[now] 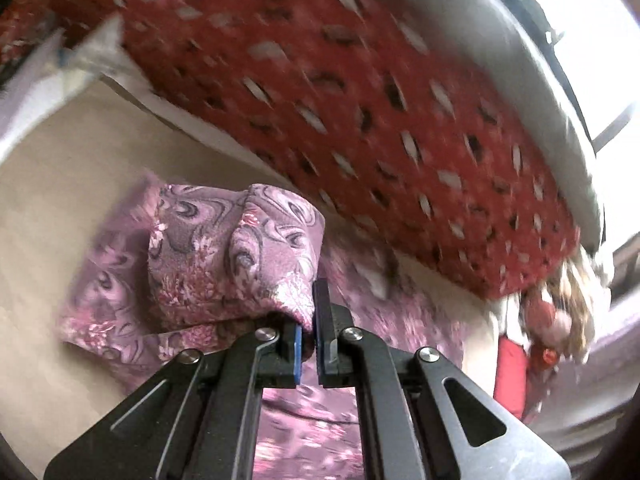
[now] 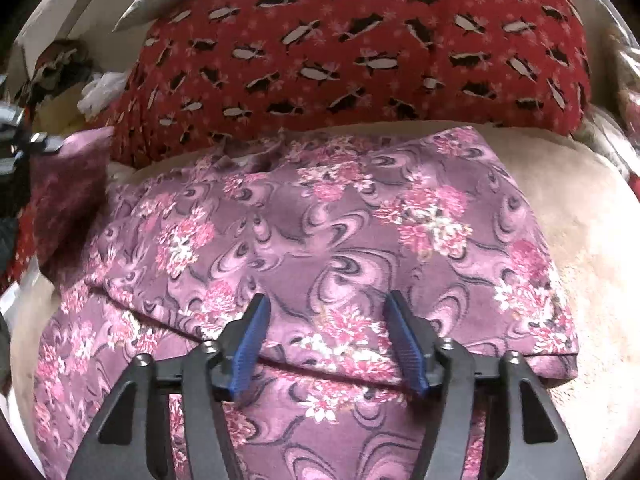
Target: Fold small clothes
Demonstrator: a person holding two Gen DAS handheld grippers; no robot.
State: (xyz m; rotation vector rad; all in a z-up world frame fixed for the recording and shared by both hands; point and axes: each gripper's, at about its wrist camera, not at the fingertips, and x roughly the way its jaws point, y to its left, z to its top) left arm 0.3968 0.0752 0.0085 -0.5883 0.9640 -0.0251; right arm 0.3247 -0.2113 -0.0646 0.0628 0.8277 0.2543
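A purple garment with pink flowers (image 2: 320, 216) lies on a beige surface (image 2: 580, 216), partly folded with a fold edge near my right gripper. My right gripper (image 2: 326, 312) is open just above the cloth, jaws wide apart, holding nothing. My left gripper (image 1: 308, 320) is shut on a bunched corner of the same purple garment (image 1: 224, 252) and holds it lifted off the beige surface (image 1: 60, 200). The left gripper also shows at the left edge of the right wrist view (image 2: 24, 140), with a lifted piece of cloth beside it.
A red patterned fabric (image 2: 360, 40) lies just behind the purple garment; it also shows in the left wrist view (image 1: 340, 100). White and dark clothes (image 2: 80, 76) are piled at the far left. A doll-like toy (image 1: 556, 320) sits at the right.
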